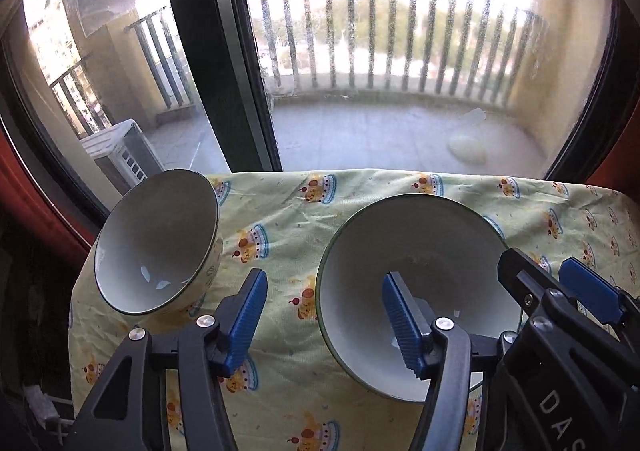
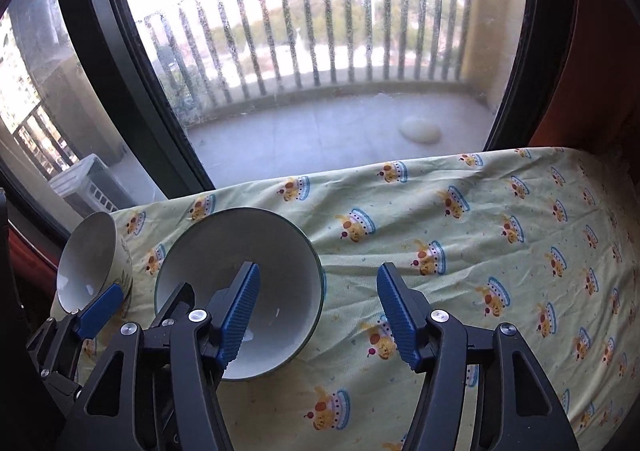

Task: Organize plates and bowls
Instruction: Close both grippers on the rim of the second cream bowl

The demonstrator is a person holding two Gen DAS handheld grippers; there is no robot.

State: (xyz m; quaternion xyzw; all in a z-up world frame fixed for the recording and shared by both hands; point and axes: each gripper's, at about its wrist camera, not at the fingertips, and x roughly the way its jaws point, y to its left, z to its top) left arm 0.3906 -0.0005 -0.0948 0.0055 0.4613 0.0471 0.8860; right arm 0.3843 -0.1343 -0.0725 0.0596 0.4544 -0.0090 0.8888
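Note:
Two white bowls stand on a table under a yellow-green cartoon cloth [image 1: 288,219]. The small bowl [image 1: 156,243], cream and patterned outside, sits at the table's left edge. Right of it is the larger, dark-rimmed bowl [image 1: 416,251], also in the right wrist view [image 2: 276,251]. My left gripper [image 1: 324,277] is open and straddles the large bowl's left rim, its right finger inside, pads clear of the wall. My right gripper [image 2: 319,269] is open astride the right rim, its left finger inside. Each gripper also shows in the other view: right gripper [image 1: 540,267], left gripper [image 2: 152,289].
The table stands against a large window with a dark frame [image 1: 224,51]; a balcony with railings lies beyond it. The cloth [image 2: 480,231] stretches bare to the right of the large bowl. The small bowl [image 2: 88,255] sits close to the table's left edge.

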